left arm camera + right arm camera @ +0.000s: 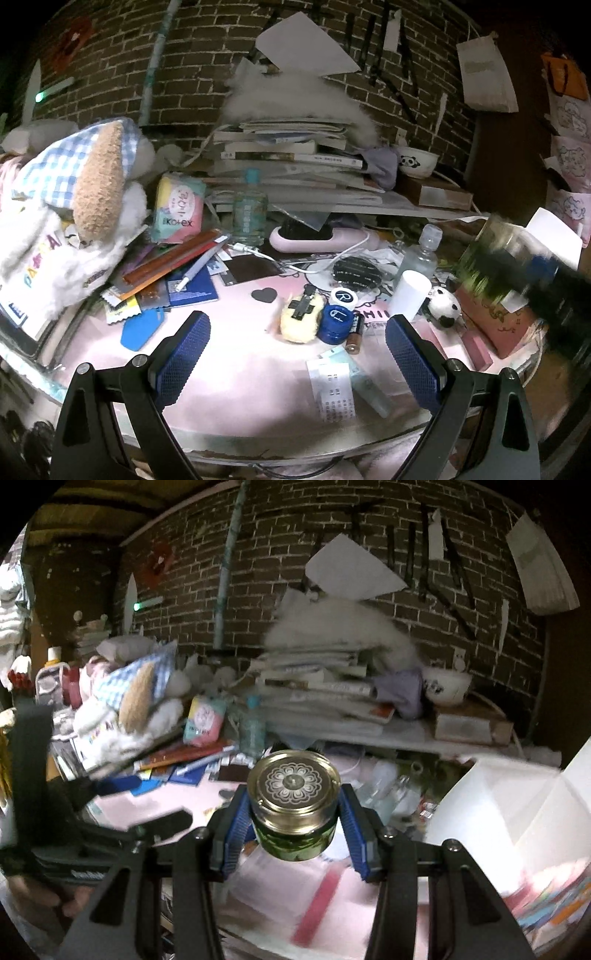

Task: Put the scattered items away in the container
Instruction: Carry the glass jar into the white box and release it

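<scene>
In the right wrist view my right gripper (293, 794) is shut on a green glass jar (293, 812) with a gold patterned lid, held above the pink table. A white container (498, 805) stands open just to its right, blurred. In the left wrist view my left gripper (297, 321) is open over the pink tabletop (240, 362), with nothing between its blue pads. Ahead of it lie a yellow fuzzy item (301, 321), a blue lens case (336, 317), a battery (355, 334) and a receipt (334, 391). The jar (487, 251) and right gripper (554, 291) show blurred at the right.
A stack of books (291, 158) with a white fluffy thing on top lines the back, with a panda bowl (417, 160) beside it. Plush toys (85, 192) crowd the left. A white cylinder (410, 295), clear bottle (423, 251), panda toy (445, 306) and pink box (495, 325) stand right.
</scene>
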Action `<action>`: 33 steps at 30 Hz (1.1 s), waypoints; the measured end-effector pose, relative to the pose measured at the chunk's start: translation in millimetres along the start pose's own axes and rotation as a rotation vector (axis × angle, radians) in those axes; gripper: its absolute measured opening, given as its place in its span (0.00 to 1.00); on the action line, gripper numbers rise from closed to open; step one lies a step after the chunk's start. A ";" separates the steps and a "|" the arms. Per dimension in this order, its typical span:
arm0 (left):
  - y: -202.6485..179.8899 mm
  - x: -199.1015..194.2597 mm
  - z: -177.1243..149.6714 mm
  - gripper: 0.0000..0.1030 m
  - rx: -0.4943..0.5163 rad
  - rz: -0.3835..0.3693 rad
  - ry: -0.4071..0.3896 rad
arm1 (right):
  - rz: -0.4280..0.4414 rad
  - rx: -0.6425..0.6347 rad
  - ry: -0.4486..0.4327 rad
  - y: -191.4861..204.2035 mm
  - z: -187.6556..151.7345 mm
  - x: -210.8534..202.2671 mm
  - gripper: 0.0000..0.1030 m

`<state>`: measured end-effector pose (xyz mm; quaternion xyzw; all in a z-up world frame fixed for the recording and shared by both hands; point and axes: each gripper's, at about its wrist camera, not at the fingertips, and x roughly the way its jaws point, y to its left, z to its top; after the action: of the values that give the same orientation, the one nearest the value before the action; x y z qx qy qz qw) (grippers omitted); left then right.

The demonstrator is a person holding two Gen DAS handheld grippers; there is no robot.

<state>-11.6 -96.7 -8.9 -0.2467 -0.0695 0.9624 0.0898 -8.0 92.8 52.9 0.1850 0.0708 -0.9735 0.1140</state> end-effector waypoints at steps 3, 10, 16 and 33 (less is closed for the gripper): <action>-7.3 1.6 0.5 0.92 0.014 -0.017 -0.001 | -0.052 -0.006 0.001 -24.7 17.7 -12.6 0.43; -16.9 7.4 1.1 0.92 0.033 -0.034 0.008 | -0.223 -0.040 0.119 -90.6 39.7 -28.4 0.43; -22.6 10.9 0.7 0.92 0.042 -0.038 0.018 | -0.275 -0.005 0.343 -145.2 44.3 -15.9 0.43; -30.3 21.0 -4.3 0.92 0.064 -0.031 0.056 | -0.271 0.004 0.951 -224.2 -21.6 80.8 0.43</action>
<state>-23.4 -62.5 -17.0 -0.2694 -0.0398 0.9554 0.1147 -129.3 297.0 24.0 0.5980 0.1363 -0.7876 -0.0591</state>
